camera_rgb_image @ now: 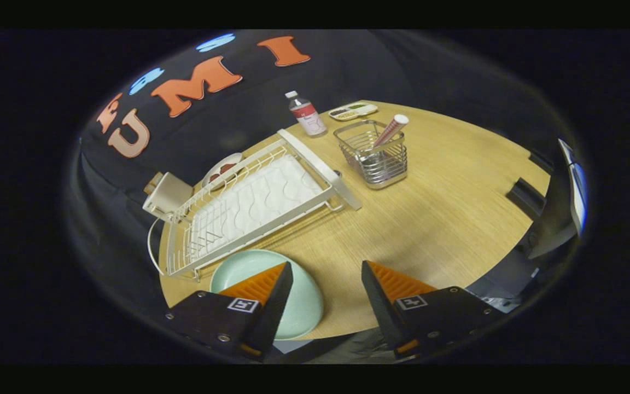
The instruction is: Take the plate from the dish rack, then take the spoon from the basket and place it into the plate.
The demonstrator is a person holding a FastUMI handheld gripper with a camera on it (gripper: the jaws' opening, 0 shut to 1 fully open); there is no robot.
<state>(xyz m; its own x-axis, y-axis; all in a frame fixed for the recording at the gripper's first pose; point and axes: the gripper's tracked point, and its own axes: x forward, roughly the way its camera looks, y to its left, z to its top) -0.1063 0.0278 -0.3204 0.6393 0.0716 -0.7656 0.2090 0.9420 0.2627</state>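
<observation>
The gripper [327, 273] is hovering with its two ribbed fingers spread wide and gripping nothing, one finger partly covering the round pale-green plate [298, 306] lying on the wood-grain table [446, 219] just in front of the white wire dish rack [255, 205]. Beyond the fingers, the spoon [390, 130] is standing in the shiny wire basket [374, 156], its bowl hard to make out behind the mesh. A capped bottle [307, 115] and a small divided tray [353, 111] are sitting near the far edge.
</observation>
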